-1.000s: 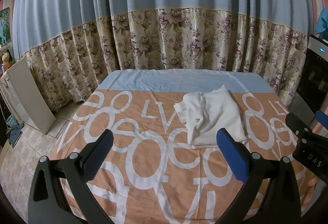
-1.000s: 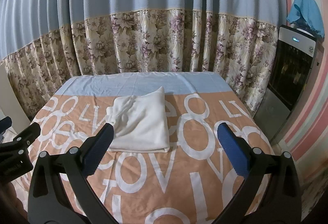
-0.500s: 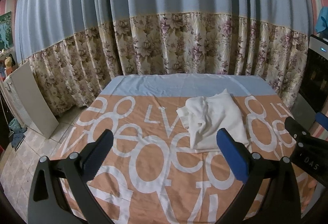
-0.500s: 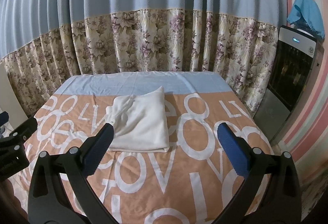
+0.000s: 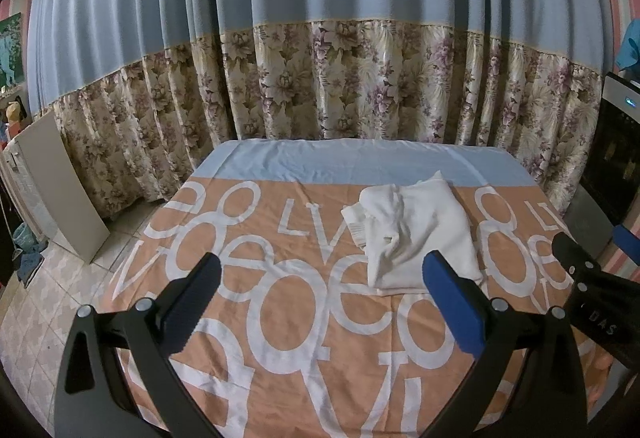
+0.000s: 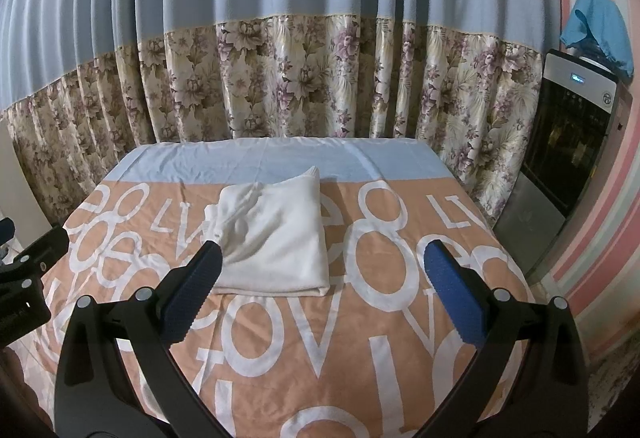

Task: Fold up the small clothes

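Both grippers, left and right, hang spread and empty, the folded cloth at twelve o'clock seemingly finished.

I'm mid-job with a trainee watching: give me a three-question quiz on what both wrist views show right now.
1. True or false: the left claw is shut on the white garment.
2. Multiple choice: the white garment lies (A) spread flat, (B) folded on the orange-lettered bedcover, (C) hanging from the curtain.
3. Fill in: the right claw is ____ and holds nothing.

Key: 1 false, the left claw is open and clear of the garment; 2 B; 3 open.
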Action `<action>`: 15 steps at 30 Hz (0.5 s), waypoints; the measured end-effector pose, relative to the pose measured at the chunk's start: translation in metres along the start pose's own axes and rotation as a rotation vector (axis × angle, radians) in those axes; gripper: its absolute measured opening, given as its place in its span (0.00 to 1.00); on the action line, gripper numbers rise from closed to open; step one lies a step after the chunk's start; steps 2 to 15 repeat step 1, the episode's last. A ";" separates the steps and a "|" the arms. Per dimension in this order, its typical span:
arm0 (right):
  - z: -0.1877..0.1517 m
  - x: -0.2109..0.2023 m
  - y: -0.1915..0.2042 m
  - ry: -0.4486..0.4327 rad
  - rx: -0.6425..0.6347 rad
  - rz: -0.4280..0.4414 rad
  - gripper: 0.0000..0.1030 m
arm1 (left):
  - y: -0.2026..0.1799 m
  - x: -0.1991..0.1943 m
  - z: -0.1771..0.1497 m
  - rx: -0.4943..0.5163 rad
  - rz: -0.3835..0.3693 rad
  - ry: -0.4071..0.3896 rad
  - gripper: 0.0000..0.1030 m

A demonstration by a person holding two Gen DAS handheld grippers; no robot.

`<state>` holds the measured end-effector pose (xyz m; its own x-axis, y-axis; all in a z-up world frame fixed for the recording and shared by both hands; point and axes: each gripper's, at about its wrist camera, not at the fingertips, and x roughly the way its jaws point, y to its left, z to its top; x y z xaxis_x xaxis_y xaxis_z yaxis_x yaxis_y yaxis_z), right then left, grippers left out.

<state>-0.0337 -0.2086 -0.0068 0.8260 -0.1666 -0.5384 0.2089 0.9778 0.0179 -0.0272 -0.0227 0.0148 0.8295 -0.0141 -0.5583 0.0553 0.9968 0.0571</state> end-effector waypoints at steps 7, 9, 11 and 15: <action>0.000 -0.001 0.002 -0.001 0.001 0.000 0.97 | 0.000 0.001 0.000 -0.001 -0.001 0.002 0.98; 0.000 -0.001 0.002 -0.001 0.001 0.000 0.97 | 0.000 0.001 0.000 -0.001 -0.001 0.002 0.98; 0.000 -0.001 0.002 -0.001 0.001 0.000 0.97 | 0.000 0.001 0.000 -0.001 -0.001 0.002 0.98; 0.000 -0.001 0.002 -0.001 0.001 0.000 0.97 | 0.000 0.001 0.000 -0.001 -0.001 0.002 0.98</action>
